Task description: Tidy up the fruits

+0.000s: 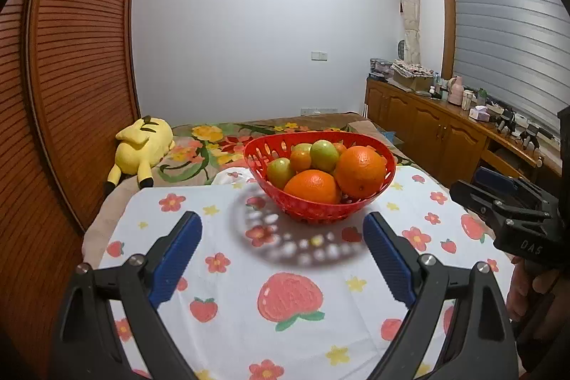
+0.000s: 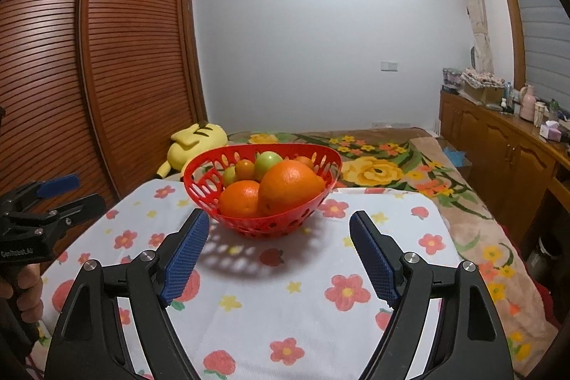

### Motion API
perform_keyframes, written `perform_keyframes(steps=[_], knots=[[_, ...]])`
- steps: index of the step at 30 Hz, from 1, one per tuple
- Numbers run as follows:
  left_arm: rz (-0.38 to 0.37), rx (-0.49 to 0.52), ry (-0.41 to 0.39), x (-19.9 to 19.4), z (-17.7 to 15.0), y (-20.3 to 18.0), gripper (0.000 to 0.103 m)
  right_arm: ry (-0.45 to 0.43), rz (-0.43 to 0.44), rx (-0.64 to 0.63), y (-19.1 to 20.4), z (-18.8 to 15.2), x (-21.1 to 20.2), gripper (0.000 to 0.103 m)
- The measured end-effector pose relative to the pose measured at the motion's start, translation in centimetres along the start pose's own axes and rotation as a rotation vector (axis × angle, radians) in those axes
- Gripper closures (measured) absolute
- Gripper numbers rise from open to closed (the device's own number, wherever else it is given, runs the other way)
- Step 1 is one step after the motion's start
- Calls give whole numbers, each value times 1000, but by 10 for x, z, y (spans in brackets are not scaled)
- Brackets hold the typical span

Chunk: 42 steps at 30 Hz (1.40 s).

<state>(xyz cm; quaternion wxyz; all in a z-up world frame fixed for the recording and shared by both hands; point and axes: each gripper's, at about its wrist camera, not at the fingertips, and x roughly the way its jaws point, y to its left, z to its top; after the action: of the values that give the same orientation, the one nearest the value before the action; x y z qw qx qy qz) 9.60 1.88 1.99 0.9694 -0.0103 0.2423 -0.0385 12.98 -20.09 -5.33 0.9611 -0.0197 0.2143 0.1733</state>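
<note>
Red basket [image 1: 386, 166] of fruit [image 1: 360, 171]; both claws wide

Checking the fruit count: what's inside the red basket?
In the red basket: two large oranges at the front, green fruits and smaller orange ones behind. Anything beneath the pile is covered, so no exact count.

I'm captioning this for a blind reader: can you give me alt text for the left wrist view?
A red basket holding oranges and small green fruits stands on a flower-print tablecloth, ahead of the left gripper, whose blue fingers are open and empty. The right gripper shows at the right edge.
</note>
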Motion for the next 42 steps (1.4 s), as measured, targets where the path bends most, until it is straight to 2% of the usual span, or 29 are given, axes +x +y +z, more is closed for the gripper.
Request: perform_keyframes(steps=[14,42], knots=[[13,-29,13,5,-11,8,10,3,-18,-10,1,-7,1,20],[16,-27,4,2,-11,11,10,5,-22,-7,0,-8,1,20]])
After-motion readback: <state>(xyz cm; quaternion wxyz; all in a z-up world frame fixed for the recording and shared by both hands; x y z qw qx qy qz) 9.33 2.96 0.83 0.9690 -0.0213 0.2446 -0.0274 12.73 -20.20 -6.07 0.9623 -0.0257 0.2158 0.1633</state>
